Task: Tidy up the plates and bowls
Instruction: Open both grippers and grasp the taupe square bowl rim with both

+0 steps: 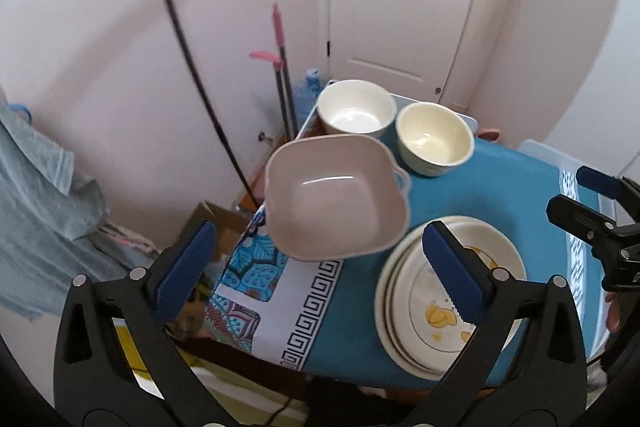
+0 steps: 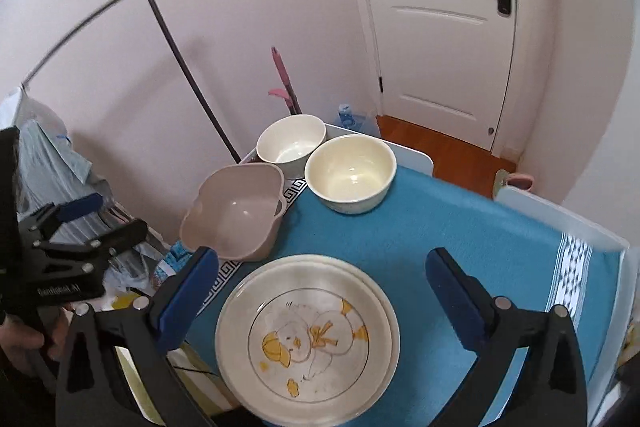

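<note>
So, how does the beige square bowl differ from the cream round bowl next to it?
The beige square bowl has rounded corners and a small side handle; the cream round bowl is circular with no handle. The beige one sits at the table's left edge on the patterned border, the cream one on the plain blue cloth. Both stand upright and empty.

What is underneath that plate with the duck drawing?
The duck plate lies on top of a stack; rims of at least two more plates show beneath it. Their faces are covered. The stack rests on the blue tablecloth.
</note>
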{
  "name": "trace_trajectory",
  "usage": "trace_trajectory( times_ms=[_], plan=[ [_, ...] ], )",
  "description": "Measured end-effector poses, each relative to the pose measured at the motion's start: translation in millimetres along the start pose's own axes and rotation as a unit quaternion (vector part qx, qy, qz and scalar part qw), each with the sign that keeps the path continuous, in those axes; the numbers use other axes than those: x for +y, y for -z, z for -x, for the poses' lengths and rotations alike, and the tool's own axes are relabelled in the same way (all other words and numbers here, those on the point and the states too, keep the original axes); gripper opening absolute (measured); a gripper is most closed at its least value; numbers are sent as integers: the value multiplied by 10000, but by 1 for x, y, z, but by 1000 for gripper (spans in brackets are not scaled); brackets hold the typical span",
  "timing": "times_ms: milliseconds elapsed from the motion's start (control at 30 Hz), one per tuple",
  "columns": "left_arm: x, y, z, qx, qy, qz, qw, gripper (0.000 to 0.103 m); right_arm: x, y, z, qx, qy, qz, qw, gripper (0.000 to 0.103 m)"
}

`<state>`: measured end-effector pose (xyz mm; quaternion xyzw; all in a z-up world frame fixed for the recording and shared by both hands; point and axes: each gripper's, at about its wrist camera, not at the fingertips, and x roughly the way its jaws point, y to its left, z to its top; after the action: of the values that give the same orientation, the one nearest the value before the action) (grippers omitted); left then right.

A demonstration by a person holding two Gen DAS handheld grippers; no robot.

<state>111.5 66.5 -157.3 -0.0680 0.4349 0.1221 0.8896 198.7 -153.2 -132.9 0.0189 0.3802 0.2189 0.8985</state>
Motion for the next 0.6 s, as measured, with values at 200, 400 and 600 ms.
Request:
trace_trajectory(
  times_ms=[200,400,600],
  plan=[
    [46,-2,-39,416,395,341,9978,103,27,-21,-45,230,100,27,9997,103],
    [71,2,-96,1122,1189,545,9850,95,40,-20,-122,1048,265,-23,9941,103],
    [67,0,-139,1614,1613,319,9731,64,47,-13,-160,1401,184,-218,9897,78]
  ],
)
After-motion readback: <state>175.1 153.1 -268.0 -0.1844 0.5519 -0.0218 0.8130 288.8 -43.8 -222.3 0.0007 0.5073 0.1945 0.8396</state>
